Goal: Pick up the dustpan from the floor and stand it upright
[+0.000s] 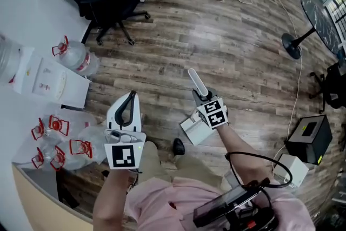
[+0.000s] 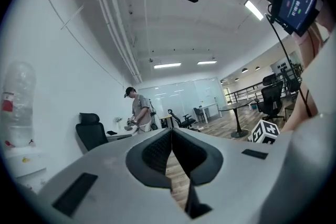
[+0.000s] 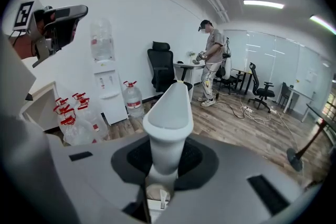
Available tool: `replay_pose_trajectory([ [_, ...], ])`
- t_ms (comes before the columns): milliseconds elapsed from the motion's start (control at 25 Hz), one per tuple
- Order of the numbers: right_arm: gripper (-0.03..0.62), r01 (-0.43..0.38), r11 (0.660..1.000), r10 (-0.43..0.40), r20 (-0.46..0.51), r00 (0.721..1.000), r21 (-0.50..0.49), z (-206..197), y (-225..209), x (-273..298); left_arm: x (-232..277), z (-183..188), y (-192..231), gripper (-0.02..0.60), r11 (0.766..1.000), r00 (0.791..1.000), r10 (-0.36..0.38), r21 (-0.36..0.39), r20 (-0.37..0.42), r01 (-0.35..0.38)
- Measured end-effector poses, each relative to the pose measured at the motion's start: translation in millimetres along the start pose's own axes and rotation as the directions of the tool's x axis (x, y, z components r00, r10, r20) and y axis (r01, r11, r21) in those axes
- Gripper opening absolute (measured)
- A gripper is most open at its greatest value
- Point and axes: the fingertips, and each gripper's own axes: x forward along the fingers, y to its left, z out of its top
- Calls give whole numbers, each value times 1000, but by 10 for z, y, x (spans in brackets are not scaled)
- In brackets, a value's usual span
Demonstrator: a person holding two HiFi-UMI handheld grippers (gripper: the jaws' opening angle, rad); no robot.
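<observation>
White left gripper [image 1: 131, 96] and right gripper [image 1: 204, 96], marker cubes [image 1: 123, 156], pink shirt [image 1: 162, 198]

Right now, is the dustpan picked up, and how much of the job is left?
Picking up looks done: the right gripper is shut on the dustpan handle, which pokes up between its jaws, raised above the wooden floor. In hand: only carrying it; the left gripper is shut and empty. Left: set it standing upright on the floor and let go.
</observation>
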Motion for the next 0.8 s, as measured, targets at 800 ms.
replay_pose_trajectory([
  [800, 91, 89, 994, -91, 27, 995, 57, -386, -113, -735, 148, 402, -690, 14, 970, 976, -217, 112, 19, 214],
])
